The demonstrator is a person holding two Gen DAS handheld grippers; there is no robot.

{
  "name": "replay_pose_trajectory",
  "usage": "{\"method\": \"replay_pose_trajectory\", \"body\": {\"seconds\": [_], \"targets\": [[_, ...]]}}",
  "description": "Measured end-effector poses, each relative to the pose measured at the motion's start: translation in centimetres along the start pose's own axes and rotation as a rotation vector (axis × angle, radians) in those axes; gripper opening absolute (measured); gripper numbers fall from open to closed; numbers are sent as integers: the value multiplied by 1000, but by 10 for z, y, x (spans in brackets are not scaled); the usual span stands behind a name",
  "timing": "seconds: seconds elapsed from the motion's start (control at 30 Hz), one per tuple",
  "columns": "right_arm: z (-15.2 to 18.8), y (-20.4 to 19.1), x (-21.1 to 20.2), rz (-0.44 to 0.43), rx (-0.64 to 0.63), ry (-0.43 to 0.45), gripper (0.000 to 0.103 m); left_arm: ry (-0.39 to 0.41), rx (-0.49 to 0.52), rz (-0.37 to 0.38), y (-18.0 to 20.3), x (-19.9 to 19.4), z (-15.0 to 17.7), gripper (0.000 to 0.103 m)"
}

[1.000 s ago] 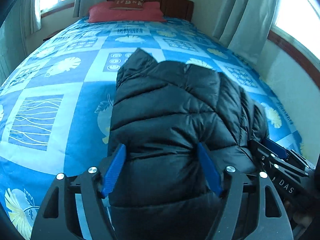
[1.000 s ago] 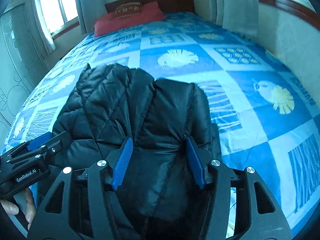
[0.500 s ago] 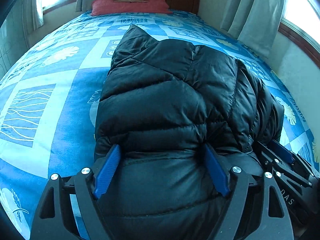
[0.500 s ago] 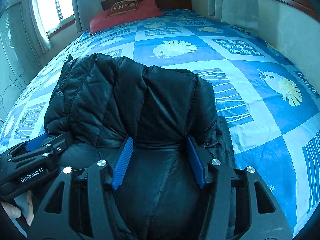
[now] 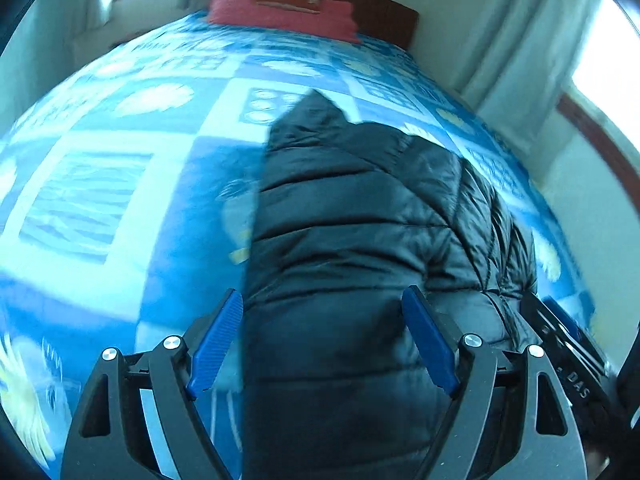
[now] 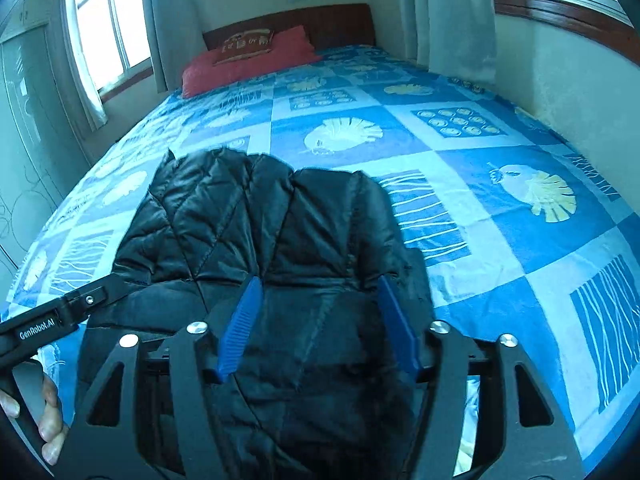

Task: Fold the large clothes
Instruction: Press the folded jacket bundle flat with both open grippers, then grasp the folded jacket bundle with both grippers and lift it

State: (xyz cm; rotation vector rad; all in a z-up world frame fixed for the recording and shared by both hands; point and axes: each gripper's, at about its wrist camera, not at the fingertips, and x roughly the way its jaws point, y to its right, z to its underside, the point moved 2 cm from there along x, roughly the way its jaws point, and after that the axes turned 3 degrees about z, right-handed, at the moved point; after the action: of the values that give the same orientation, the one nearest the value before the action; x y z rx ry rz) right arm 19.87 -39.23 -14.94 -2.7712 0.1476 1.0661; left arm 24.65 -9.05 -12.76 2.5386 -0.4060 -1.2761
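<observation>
A black quilted puffer jacket (image 5: 360, 208) lies folded lengthwise on the blue patterned bedspread (image 5: 100, 200), hood end pointing toward the headboard. My left gripper (image 5: 322, 336) stands open over the jacket's near left part; its left pad hangs just off the jacket's edge and its right pad is over the fabric. My right gripper (image 6: 320, 320) straddles the near right part of the jacket (image 6: 260, 232). Its jaws are opening, with the puffy fabric between the pads. Each gripper shows at the edge of the other's view: the right gripper (image 5: 560, 320) and the left gripper (image 6: 108, 286).
A red pillow (image 6: 248, 64) with a small cushion lies at the wooden headboard (image 6: 336, 24). A wall (image 6: 568, 92) and curtains run along the bed's right side, and windows are on the left. A person's fingers (image 6: 48, 432) hold the left gripper's handle.
Both views pulled back from the jacket compared with half a second ago, and the left view rolled and blurred. The right gripper's pads stand a little wider apart.
</observation>
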Motion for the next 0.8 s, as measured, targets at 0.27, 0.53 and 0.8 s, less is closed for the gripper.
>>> {"method": "replay_pose_trajectory", "body": {"seconds": [0.27, 0.53, 0.8], "targets": [[8, 30, 10, -25, 89, -95, 78, -40, -157, 73, -35, -8, 19, 83], [20, 63, 42, -180, 285, -193, 91, -103, -281, 225, -43, 13, 28, 88], [33, 78, 70, -320, 432, -234, 101, -168, -511, 379, -53, 44, 41, 97]]}}
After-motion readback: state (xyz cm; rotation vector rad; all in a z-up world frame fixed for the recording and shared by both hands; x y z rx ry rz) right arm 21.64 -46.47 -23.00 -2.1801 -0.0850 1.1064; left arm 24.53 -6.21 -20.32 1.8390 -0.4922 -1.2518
